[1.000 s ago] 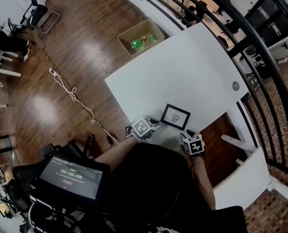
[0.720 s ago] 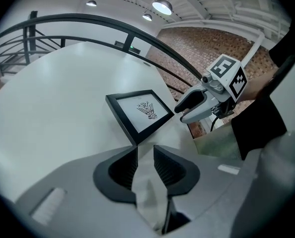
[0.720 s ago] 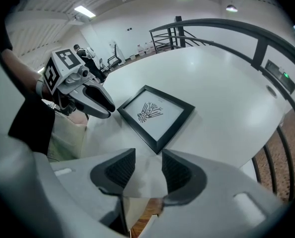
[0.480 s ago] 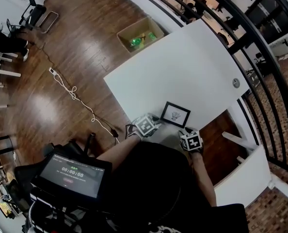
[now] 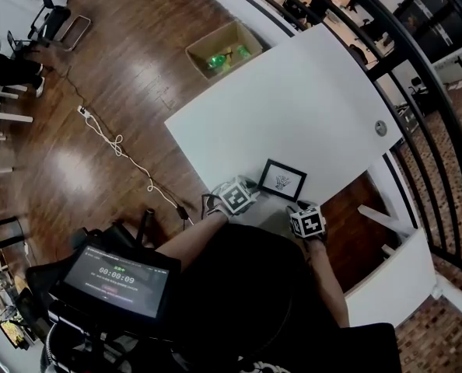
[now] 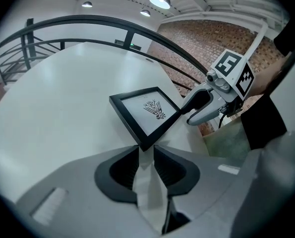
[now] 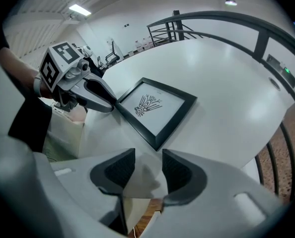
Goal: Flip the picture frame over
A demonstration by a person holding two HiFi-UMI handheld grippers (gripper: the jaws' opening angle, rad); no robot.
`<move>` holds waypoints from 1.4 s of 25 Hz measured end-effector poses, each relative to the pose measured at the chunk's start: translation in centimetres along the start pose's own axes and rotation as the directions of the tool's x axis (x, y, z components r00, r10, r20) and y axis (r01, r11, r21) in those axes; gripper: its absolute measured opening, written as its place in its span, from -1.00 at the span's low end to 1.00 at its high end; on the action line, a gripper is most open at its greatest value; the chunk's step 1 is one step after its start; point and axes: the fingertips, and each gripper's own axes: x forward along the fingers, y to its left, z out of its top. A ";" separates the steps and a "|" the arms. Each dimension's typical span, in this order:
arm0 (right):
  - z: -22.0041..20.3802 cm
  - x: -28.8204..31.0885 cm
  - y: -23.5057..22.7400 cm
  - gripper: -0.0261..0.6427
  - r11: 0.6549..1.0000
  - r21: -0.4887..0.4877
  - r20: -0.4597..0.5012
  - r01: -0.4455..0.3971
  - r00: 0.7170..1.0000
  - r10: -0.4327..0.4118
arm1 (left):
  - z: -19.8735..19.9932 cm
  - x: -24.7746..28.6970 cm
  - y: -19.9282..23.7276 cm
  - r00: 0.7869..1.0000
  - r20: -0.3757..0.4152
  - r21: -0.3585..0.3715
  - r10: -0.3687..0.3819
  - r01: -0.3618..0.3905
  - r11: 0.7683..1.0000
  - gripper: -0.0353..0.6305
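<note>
Black, narrow moulding borders the rectangular picture frame (image 5: 282, 179), which lies face up on the smooth, glossy white desk (image 5: 293, 107) near its front edge. Its pale sheet bears a small dark line drawing (image 6: 155, 109). The grey left tool (image 6: 146, 155) has its ribbed dark pads closing, with the frame's near corner at the mouth of the gap and not yet pinched. The right tool (image 7: 148, 162) is released, with only bare desk between its pads. Beyond the desk, an open cardboard box (image 5: 208, 43) on the wooden floor (image 5: 106, 92) holds green items (image 5: 216, 60).
</note>
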 end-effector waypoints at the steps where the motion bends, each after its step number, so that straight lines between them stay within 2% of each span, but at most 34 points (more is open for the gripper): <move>1: 0.0 0.0 -0.1 -0.46 1.000 0.002 -0.002 0.003 1.000 -0.003 | 0.0 0.1 -0.2 1.000 0.000 -0.002 -0.008 0.008 1.000 -0.59; 8: 0.0 0.3 0.2 -0.46 1.000 0.002 -0.013 -0.010 1.000 0.010 | 0.1 0.3 -1.0 0.999 -0.003 -0.019 -0.032 0.032 0.999 -0.58; 13: 0.0 -0.1 -0.2 -0.46 1.000 -0.003 -0.032 0.022 0.999 -0.022 | 0.1 0.3 -1.1 0.999 -0.004 -0.018 -0.035 0.035 0.999 -0.55; 23: 0.2 0.2 0.4 -0.43 1.000 -0.010 -0.015 0.004 1.000 -0.004 | 0.1 0.2 -0.9 0.999 0.010 -0.032 -0.040 0.040 0.999 -0.52; 35: 1.3 -2.7 1.5 -0.43 1.000 -0.020 0.079 0.018 0.997 -0.017 | 2.2 -2.8 -1.4 0.997 0.078 0.036 0.005 -0.008 0.999 -0.51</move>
